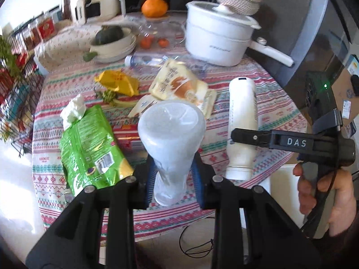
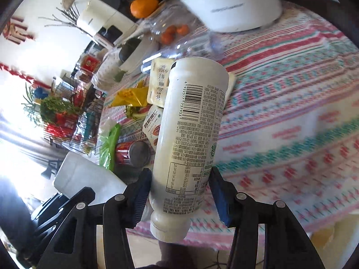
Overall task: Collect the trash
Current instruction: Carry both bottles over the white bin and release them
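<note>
Strong daylight admitted from left, frames overexposed there; fisheye edges bent and vignetted; right-wrist tablecloth (image 2: pixel 291 116) motion-blurred.

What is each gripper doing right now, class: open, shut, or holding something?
Left gripper: shut on the frosted bottle, raised off the table.
Right gripper: shut on the white bottle, near its capped end.

A frosted, translucent plastic bottle (image 1: pixel 171 139) looks matt and cloudy. The white plastic bottle with a printed label (image 2: pixel 193 134) is smooth with a faint sheen. The green snack bag (image 1: pixel 89 148) is glossy, crinkled foil-like film; the yellow wrapper (image 1: pixel 117 83) shines too. A woven patterned cloth tablecloth (image 1: pixel 276 103) looks soft and matt. The white cooking pot (image 1: pixel 215 38) is smooth, glossy plastic. The red can (image 2: pixel 132 154) shows a dull metal end.
</note>
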Demonstrator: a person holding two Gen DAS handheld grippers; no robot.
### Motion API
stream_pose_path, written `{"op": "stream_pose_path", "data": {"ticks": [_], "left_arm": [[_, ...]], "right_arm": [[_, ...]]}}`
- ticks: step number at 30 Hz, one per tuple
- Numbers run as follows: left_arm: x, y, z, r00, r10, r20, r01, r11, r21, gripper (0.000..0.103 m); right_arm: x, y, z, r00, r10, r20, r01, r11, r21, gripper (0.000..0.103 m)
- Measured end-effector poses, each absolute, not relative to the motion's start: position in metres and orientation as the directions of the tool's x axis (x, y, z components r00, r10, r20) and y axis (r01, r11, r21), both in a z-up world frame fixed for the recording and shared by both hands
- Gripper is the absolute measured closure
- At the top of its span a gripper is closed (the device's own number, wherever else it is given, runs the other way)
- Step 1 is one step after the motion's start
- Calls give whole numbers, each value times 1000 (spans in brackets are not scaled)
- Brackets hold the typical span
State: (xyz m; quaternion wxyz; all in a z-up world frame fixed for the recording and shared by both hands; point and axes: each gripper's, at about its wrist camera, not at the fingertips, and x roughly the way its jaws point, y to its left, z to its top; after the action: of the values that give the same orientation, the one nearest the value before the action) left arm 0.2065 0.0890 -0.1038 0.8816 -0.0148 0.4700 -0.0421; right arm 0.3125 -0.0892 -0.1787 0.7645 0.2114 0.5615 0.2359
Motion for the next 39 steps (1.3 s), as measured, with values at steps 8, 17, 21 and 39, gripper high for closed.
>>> {"op": "stream_pose_path", "data": {"ticks": [8,17,21,39], "left_arm": [[189,41,-89,568,-201,-798,215,972,-92,72],[170,-15,-89,514,-326,-793,372,918,-136,72],[166,-38,-100,446,-386,-808,426,885,-188,72],[150,-126,-162,198,-510,-837,545,767,-338,71]], "right_arm": [[272,-139,-135,338,529,-778,-165,847,505,50],[231,-217,-118,395,395,-829,-126,917,378,50],[216,-245,-126,373,336,-865,-85,940,329,50],[180,-319,-201,143,181,-973,19,983,185,50]]}}
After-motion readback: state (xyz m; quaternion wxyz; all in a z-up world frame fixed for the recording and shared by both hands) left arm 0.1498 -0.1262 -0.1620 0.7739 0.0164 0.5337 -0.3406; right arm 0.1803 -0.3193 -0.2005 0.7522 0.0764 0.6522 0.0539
